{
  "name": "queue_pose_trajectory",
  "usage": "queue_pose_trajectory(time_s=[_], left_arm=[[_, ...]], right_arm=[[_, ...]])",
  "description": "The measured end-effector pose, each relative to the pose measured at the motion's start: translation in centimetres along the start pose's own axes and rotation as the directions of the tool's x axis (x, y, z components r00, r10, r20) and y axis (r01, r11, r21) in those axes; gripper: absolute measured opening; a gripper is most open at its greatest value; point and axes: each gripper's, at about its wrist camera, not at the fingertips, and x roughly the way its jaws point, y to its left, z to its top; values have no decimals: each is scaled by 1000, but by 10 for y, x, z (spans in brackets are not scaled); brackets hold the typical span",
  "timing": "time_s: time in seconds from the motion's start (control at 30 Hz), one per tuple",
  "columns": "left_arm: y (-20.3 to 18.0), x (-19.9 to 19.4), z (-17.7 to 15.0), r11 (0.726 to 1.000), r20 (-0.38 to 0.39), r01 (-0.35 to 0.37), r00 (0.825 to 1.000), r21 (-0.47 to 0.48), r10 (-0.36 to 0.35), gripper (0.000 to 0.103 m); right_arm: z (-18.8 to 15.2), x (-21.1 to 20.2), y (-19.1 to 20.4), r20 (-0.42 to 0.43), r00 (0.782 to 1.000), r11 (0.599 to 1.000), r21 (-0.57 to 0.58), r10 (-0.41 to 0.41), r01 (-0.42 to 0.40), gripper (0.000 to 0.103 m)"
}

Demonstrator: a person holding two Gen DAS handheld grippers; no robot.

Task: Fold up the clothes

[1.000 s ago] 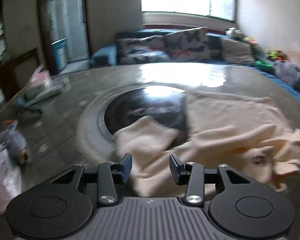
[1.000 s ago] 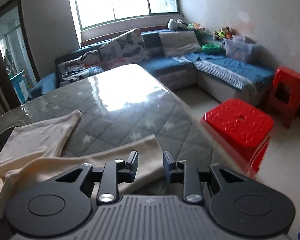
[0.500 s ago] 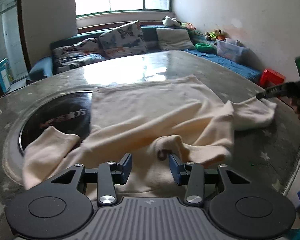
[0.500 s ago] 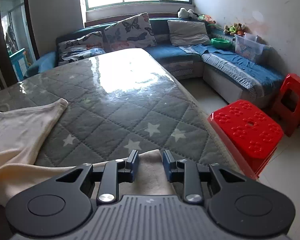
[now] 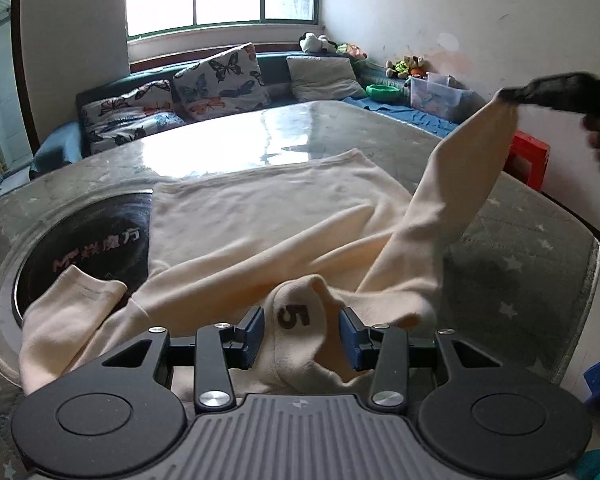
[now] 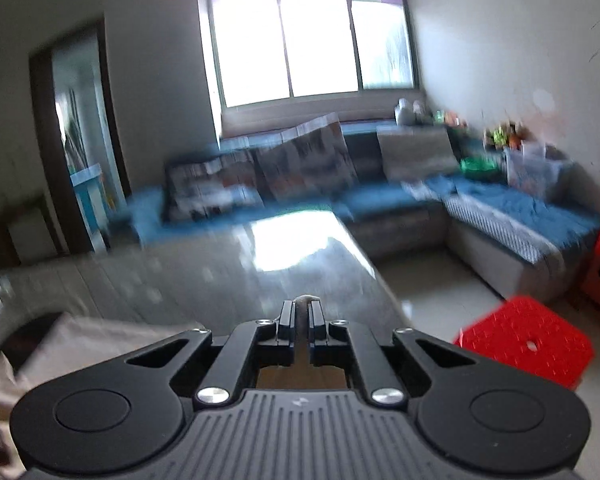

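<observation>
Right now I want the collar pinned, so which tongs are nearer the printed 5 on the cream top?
Left. The left tongs straddle the printed 5 with open jaws. The right tongs are far off, shut on a lifted sleeve.

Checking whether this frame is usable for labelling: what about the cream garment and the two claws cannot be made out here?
- Cream garment, left wrist view: its near edge is hidden under the left claw body.
- Sleeve cuff, left wrist view: the dark, blurred right claw covers the grip itself.
- Right wrist view: motion blur; only a sliver of fabric shows between the shut jaws.
- Black disc in the table: partly covered by the garment.
</observation>
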Motion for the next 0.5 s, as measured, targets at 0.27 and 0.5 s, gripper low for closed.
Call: queue_pose_trajectory(time_s=[0.27,0.5], left_arm=[[-7,-7,-9,997,26,7,1000,73,-9,7],[-14,-35,-22,985,39,54,997,164,-61,6]], right_arm=[[-50,-49,-61,-85,984,985,67,-156,162,10],[-69,-66,-59,-142,980,988,31,-142,148,19]])
